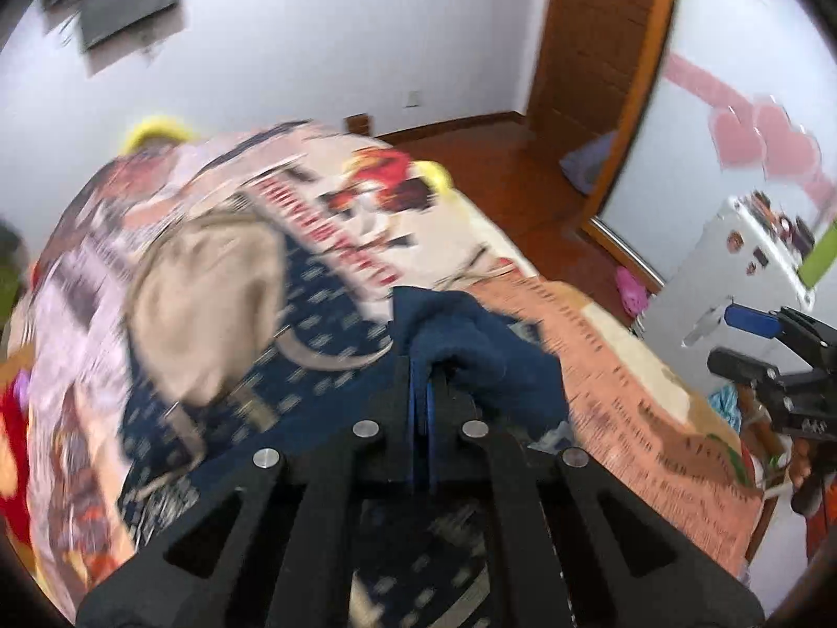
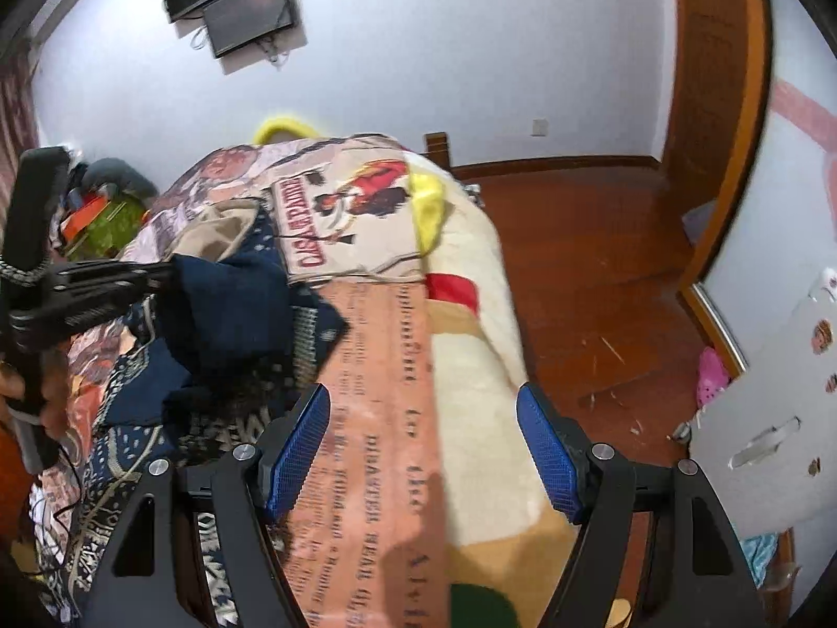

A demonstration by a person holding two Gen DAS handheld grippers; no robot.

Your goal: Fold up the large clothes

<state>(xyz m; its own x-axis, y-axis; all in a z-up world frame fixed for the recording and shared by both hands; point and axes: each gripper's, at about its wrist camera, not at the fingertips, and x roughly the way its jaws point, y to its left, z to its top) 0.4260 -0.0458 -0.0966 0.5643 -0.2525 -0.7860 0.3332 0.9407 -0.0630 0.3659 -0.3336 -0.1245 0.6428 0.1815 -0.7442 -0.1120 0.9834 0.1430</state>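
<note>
left gripper point(image 1: 426, 392): clenched on a bunched fold of the navy garment point(image 1: 471, 345), lifting it clear of the bed point(image 1: 617, 366) for folding. right gripper point(image 2: 423, 450): released, empty, poised over the bed just right of the garment.

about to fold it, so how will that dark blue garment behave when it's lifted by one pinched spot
Probably floppy: the dark blue garment already bunches and droops around the shut left gripper. It looks thick and soft, so likely not slippery, but loose folds may trail onto the printed blanket. The open right gripper could steady another edge.
</note>
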